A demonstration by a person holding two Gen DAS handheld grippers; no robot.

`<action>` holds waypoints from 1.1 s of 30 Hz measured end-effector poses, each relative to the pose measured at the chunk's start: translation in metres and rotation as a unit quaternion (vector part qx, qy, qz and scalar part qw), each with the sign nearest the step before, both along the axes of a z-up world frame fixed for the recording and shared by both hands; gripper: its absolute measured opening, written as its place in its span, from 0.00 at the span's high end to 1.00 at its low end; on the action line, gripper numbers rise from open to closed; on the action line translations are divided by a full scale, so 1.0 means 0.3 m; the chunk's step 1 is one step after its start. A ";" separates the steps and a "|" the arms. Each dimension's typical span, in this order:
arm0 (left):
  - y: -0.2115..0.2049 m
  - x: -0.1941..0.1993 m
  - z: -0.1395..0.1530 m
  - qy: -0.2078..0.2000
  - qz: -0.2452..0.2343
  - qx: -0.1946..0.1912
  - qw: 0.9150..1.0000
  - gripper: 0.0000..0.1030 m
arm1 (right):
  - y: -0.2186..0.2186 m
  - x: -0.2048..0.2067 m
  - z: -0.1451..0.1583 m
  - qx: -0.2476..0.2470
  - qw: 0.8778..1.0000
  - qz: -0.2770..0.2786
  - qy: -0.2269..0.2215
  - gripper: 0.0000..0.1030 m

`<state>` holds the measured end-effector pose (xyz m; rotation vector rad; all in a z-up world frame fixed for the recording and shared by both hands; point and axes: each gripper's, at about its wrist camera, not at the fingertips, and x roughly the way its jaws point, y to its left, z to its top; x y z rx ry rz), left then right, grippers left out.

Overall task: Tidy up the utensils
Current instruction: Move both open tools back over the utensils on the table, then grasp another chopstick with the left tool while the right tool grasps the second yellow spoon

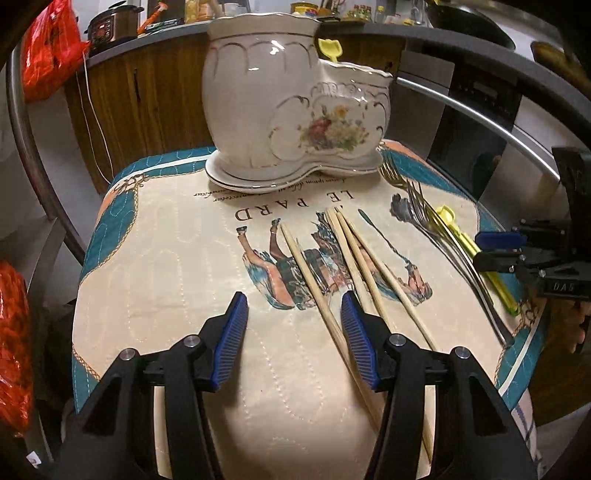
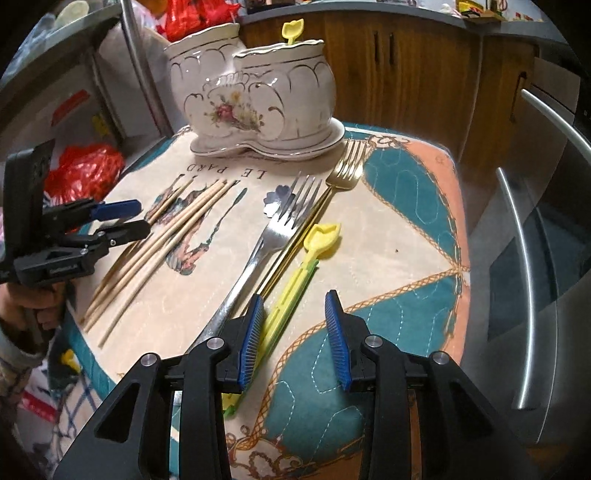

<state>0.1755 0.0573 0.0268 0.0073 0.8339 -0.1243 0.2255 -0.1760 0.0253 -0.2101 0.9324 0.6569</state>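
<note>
A white ceramic two-pot utensil holder (image 1: 291, 107) (image 2: 255, 92) stands at the far end of the printed cloth, with a yellow spoon (image 2: 293, 29) in its smaller pot. Several wooden chopsticks (image 1: 354, 266) (image 2: 166, 236) lie in the middle. A silver fork (image 2: 266, 240), a gold fork (image 2: 345, 166) and a yellow-green spoon (image 2: 310, 258) lie to their right. My left gripper (image 1: 293, 306) is open and empty, low over the chopsticks' near ends. My right gripper (image 2: 294, 306) is open and empty, over the yellow-green spoon's handle.
The cloth (image 1: 166, 258) covers a small raised surface with drop-offs on all sides. Wooden cabinets (image 1: 155, 96) stand behind. Red plastic bags (image 1: 48, 51) hang at the left. Steel appliance handles (image 2: 535, 280) are at the right.
</note>
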 end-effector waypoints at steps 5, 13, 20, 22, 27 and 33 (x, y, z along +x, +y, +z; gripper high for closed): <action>-0.010 0.001 -0.005 0.004 -0.003 0.016 1.000 0.53 | 0.000 0.022 0.008 -0.024 0.999 0.013 0.017 0.69; -0.014 0.008 -0.002 0.023 -0.014 0.037 0.999 0.57 | -0.001 0.044 0.020 -0.092 0.994 0.045 0.032 0.70; -0.021 0.051 0.014 0.069 -0.025 0.055 0.996 0.56 | 0.022 0.082 0.020 -0.138 0.987 0.055 0.055 0.70; -0.025 0.066 0.017 0.086 -0.029 0.061 0.994 0.56 | 0.037 0.091 0.022 -0.153 0.984 0.062 0.063 0.70; -0.023 0.120 0.029 0.140 -0.039 0.058 0.988 0.56 | 0.083 0.115 0.021 -0.198 0.973 0.076 0.085 0.69; -0.048 0.162 0.036 0.195 -0.052 0.086 0.976 0.56 | 0.148 0.104 0.015 -0.264 0.955 0.102 0.088 0.69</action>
